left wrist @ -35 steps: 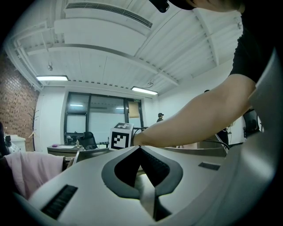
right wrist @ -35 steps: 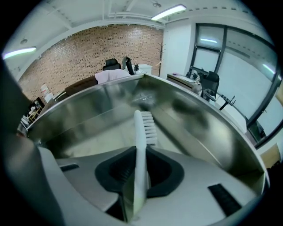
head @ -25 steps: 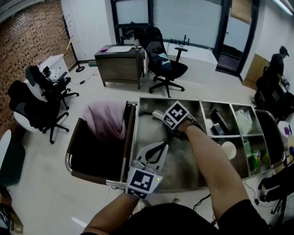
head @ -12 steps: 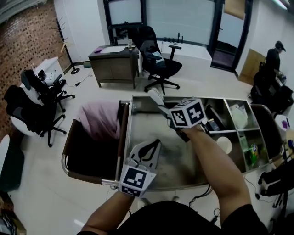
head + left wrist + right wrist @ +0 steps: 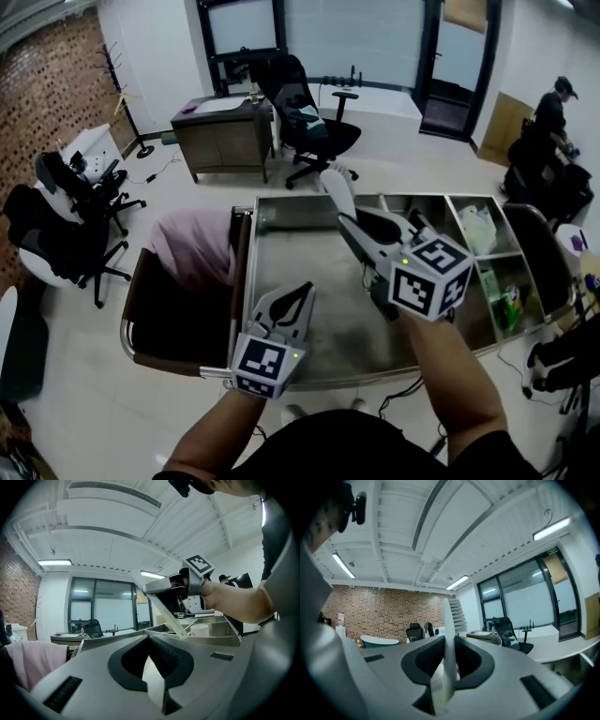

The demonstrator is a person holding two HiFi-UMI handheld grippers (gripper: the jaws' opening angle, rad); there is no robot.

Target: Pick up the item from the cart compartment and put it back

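A white brush [image 5: 335, 187] with a ribbed head stands up from my right gripper [image 5: 352, 223], which is shut on its handle above the steel cart's large tray [image 5: 309, 309]. In the right gripper view the handle [image 5: 449, 620] runs up between the dark pads of that gripper [image 5: 449, 641], head uppermost. My left gripper [image 5: 298, 292] hovers over the tray's near left part, shut and empty. From the left gripper view, past its own closed tips [image 5: 149, 637], I see the right gripper [image 5: 168, 588] carrying the brush [image 5: 164, 606] slanted in the air.
Small compartments on the cart's right hold a white bag [image 5: 476, 228] and a green packet [image 5: 511, 305]; a white mug [image 5: 199, 630] stands there too. A dark sack with pink cloth [image 5: 192, 248] hangs at the cart's left. Office chairs [image 5: 314, 122] and a desk [image 5: 220, 136] stand beyond.
My right gripper has risen from the tray's far end with the brush, coming nearer and to the right and tilting the brush upright. The left gripper has stayed about where it was.
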